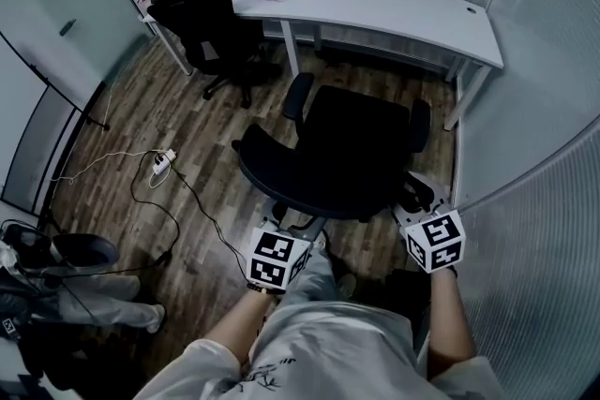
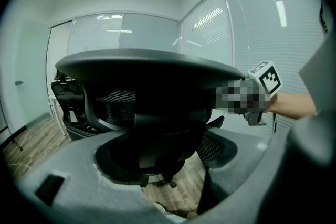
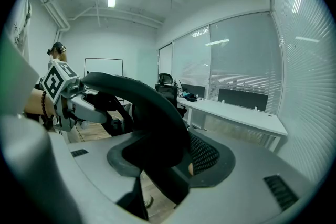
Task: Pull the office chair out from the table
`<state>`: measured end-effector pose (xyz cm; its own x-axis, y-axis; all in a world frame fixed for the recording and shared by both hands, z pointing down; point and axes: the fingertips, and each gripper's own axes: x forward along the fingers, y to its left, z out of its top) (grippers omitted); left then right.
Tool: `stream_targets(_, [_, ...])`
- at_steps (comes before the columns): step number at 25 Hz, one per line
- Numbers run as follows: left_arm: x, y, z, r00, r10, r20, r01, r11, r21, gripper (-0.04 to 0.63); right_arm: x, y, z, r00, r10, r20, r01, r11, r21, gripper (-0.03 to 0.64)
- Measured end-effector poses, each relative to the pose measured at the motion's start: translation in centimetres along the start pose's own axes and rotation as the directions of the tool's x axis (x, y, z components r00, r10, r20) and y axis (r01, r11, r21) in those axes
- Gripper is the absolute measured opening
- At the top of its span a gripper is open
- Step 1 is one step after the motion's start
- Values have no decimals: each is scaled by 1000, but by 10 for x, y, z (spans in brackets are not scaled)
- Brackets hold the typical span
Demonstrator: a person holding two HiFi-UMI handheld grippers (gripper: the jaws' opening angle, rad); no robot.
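Black chair [image 1: 347, 155] sits well clear of the table [image 1: 394, 9], my left gripper [image 1: 281, 239] and right gripper [image 1: 422, 220] both clamped on its back, so I judge little pulling remains.

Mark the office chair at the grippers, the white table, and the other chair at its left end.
office chair [image 1: 319, 183]: head view, backrest.
white table [image 1: 375, 5]: head view, tabletop.
other chair [image 1: 199, 19]: head view, backrest.

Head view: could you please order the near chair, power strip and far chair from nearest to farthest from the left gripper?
1. Near chair, in its jaws.
2. Power strip, on the floor, left.
3. Far chair, upper left.
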<state>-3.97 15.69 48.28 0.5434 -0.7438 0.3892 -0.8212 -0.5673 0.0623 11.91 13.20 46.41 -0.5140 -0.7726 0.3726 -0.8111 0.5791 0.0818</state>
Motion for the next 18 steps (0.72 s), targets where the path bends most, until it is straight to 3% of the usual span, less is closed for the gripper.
stream_targets(18, [-32, -16, -16, 1000, -5, -12, 5, 1000, -2, 319, -25, 28, -9, 1000, 2, -12, -2, 1000, 10, 189])
